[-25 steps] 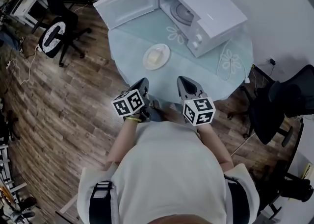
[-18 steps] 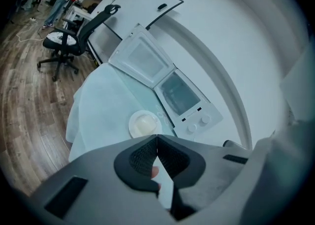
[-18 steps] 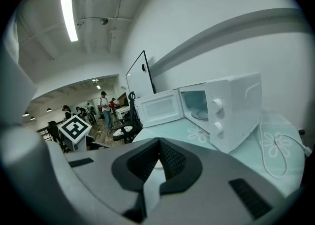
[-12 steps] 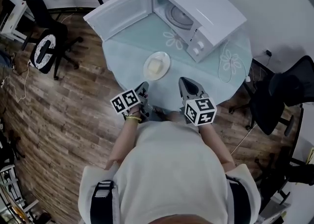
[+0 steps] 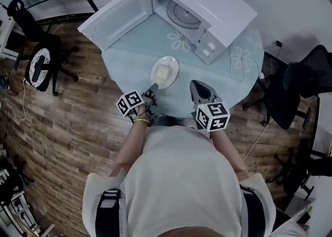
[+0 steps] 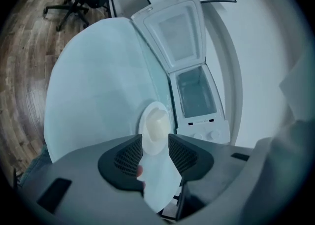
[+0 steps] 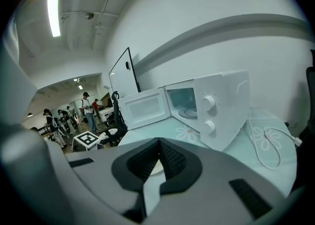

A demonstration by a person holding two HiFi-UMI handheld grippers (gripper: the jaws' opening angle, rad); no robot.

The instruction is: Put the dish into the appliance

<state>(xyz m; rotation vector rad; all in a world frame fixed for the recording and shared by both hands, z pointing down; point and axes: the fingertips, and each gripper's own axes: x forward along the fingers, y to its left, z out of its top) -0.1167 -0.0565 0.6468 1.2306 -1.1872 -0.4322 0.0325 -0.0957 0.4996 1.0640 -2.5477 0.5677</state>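
Leftward in the head view, the left gripper (image 5: 153, 86) has come forward and down since the earlier frames, from the near edge of the table (image 5: 228, 83) to the near rim of the dish (image 5: 165, 71). Its marker cube (image 5: 129, 103) has rolled over to 1 side. Its 2 jaws, which were together a moment ago, have just been opening and now stand apart. In the left gripper view the dish's near rim shows in the gap between the ribbed pads (image 6: 129, 156), and neither pad presses on it.

The dish is a white plate with a pale block of food on it. It rests flat on the round glass table, in front of the microwave (image 5: 218, 2) and outside it. The microwave's door (image 5: 116, 15) is swung wide open, to the left in the head view, and the round turntable (image 5: 182, 15) shows inside the cavity.

The right gripper (image 5: 196, 85) has hardly shifted. It hangs over the near part of the table, to the right of the dish and apart from it. In the right gripper view its 2 jaws meet at the tips with nothing between them.

A white cable (image 5: 248, 65) lies looped on the table on the far side of the microwave from the dish. Black office chairs (image 5: 39, 59) stand on the wooden floor (image 5: 62, 122).
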